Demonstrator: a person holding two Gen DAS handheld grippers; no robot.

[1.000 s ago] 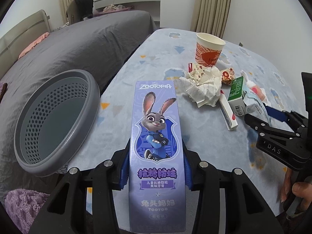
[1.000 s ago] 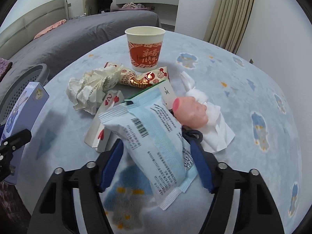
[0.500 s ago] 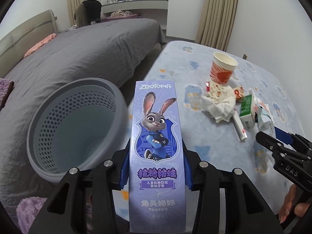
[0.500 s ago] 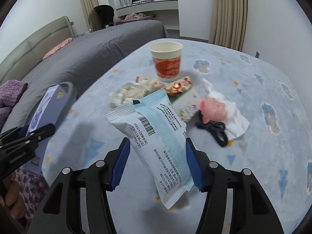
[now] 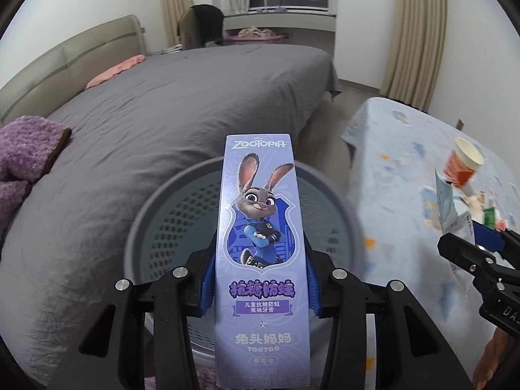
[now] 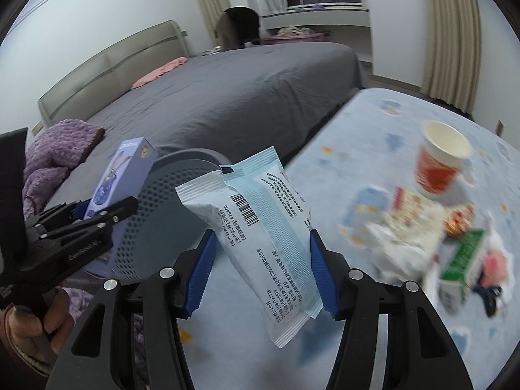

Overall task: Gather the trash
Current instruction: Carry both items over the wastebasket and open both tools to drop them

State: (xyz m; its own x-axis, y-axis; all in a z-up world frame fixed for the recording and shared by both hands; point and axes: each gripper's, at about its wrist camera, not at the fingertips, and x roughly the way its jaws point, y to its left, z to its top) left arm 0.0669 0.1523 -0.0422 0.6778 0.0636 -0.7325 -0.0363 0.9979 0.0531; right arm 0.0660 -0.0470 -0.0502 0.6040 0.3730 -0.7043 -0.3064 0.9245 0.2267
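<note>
Beside the grey bed (image 5: 182, 104), a toothpaste box (image 5: 261, 260) is clamped by the left gripper (image 5: 260, 287) above the basket (image 5: 169, 221); a blue packet (image 6: 263, 237) is pinched by the right gripper (image 6: 260, 276).

**Open bin, crowded table**

The round grey plastic bin with holes (image 5: 169, 227) is open at the top in the middle of the left wrist view. The tall purple rabbit box (image 5: 261, 260) hangs across its mouth. At right, a red paper cup (image 6: 438, 162) and blurry wrappers (image 6: 406, 227) crowd the blue tablecloth (image 6: 373, 123).
</note>
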